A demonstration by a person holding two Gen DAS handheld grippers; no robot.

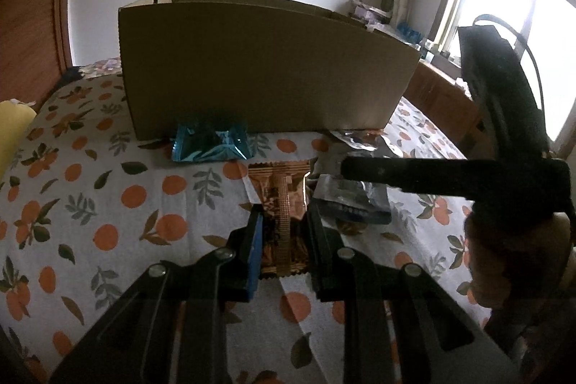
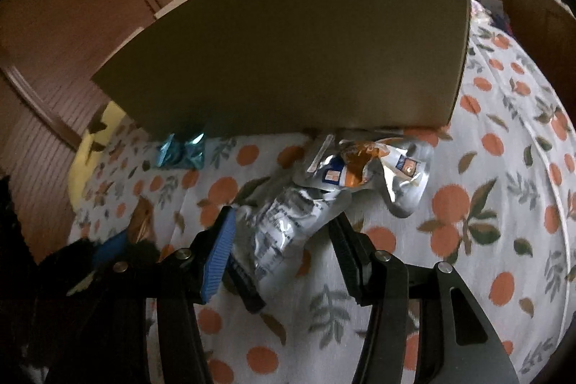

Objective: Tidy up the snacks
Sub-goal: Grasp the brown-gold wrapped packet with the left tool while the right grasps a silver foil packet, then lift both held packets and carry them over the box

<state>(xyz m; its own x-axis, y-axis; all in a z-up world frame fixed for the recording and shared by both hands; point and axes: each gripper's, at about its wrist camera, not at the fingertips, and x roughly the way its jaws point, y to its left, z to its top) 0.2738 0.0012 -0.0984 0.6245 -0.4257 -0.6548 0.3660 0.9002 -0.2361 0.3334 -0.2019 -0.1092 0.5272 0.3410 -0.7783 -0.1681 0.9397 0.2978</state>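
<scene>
Looking for brand names gives nothing readable: the silver packet carries dark print too blurred to make out, and the silver-and-orange pouch shows only small orange label patches. The left gripper pinches the copper-coloured snack packet between its pads, in front of the cardboard box. The right gripper stands half spread around the silver packet, in front of the box; pad contact cannot be told. A blue foil packet lies at the box's base.
</scene>
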